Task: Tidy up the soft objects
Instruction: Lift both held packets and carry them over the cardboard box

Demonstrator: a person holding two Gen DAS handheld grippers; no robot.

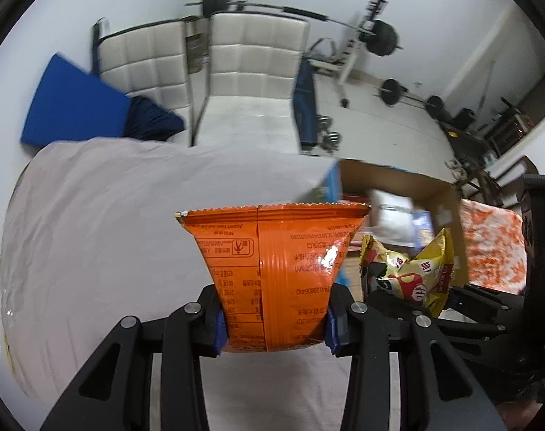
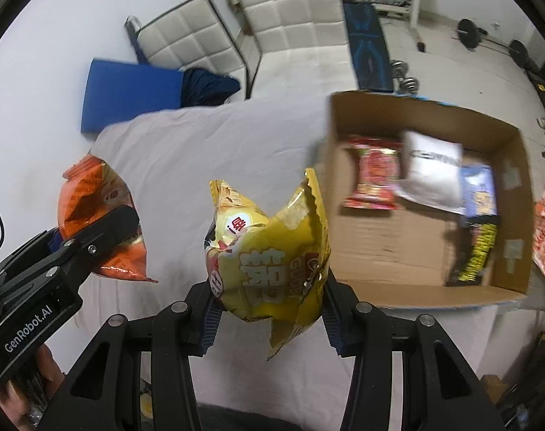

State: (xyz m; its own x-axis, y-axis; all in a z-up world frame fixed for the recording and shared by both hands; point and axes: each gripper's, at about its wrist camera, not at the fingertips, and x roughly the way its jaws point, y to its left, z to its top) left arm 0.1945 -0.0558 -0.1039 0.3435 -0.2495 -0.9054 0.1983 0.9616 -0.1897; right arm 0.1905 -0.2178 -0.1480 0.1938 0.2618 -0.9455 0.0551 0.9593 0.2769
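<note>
- Squeezing the orange snack bag [image 1: 272, 273], the left gripper [image 1: 274, 327] has its two fingers pressed on the bag's lower sides, and the bag sticks up above them.
- The right gripper [image 2: 268, 318] pinches the yellow snack bag [image 2: 268, 251] the same way.
- Both bags hang over the white sheet [image 2: 200, 143], beside the cardboard box [image 2: 509, 215] with more snack packs inside.

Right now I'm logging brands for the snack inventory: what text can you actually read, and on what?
"GenRobot.AI": label on the left gripper.
"GUO", partly creased: yellow bag, beside large Chinese characters.
Orange bag: upside-down print and a barcode number, too small to read surely.
Packets in the box: blurred, unreadable.
</note>
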